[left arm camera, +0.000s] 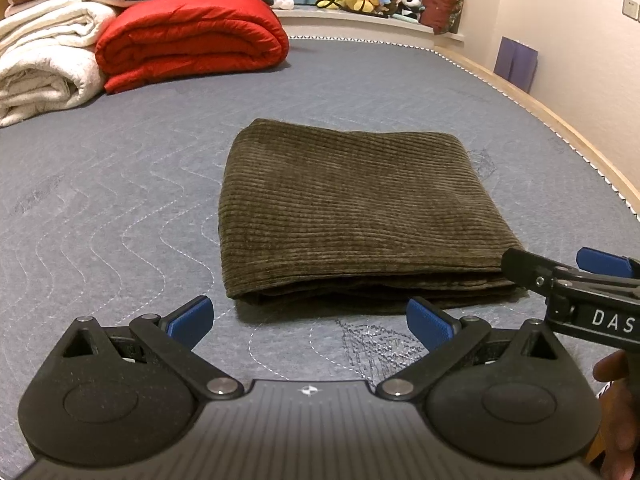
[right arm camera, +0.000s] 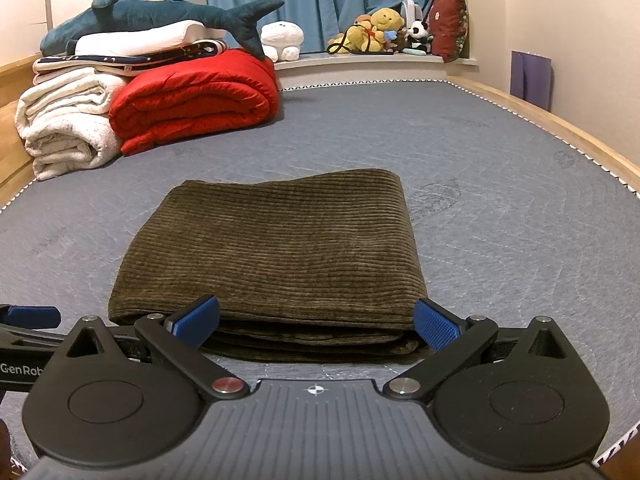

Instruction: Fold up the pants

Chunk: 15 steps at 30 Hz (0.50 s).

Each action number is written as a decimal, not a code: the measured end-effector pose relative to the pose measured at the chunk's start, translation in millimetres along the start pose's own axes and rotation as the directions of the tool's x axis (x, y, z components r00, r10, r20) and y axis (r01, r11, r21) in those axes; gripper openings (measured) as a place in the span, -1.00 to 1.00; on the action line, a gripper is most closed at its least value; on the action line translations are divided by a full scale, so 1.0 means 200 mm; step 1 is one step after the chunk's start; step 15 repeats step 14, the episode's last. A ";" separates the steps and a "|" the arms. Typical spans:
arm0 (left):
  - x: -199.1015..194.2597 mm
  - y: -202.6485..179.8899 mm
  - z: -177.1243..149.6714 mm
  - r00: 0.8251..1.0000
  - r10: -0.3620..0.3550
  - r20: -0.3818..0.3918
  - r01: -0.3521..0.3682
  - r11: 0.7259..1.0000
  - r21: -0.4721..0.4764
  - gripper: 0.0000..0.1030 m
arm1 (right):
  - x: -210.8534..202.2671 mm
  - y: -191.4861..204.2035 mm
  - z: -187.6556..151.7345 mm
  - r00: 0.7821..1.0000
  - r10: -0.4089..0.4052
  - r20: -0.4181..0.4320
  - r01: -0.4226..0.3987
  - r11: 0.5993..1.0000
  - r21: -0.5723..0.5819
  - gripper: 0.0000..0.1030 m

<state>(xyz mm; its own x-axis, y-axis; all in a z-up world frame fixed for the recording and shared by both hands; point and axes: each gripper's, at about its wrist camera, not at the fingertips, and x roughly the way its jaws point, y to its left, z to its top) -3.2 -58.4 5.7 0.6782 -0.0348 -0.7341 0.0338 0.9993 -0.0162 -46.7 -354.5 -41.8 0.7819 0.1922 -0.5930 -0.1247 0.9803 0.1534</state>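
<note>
Left wrist view: olive corduroy pants (left arm camera: 352, 208) lying folded into thick rectangle on grey quilted mattress (left arm camera: 120, 200), layered edges facing camera. Left gripper (left arm camera: 310, 318) hovering just short of near edge, blue-padded fingers spread wide, holding nothing. Right gripper (right arm camera: 316, 316) sitting at pants' near right corner, fingers also spread wide; possibly brushing fabric, contact unclear. Red quilt (right arm camera: 196, 96) and white blankets (right arm camera: 68, 128) resting well apart at far left.
</note>
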 end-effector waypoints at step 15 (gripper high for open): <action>0.00 0.00 0.00 1.000 -0.005 0.004 0.005 1.000 0.002 0.99 | 0.00 0.01 0.00 1.000 0.003 0.002 -0.003 1.000 0.006 0.99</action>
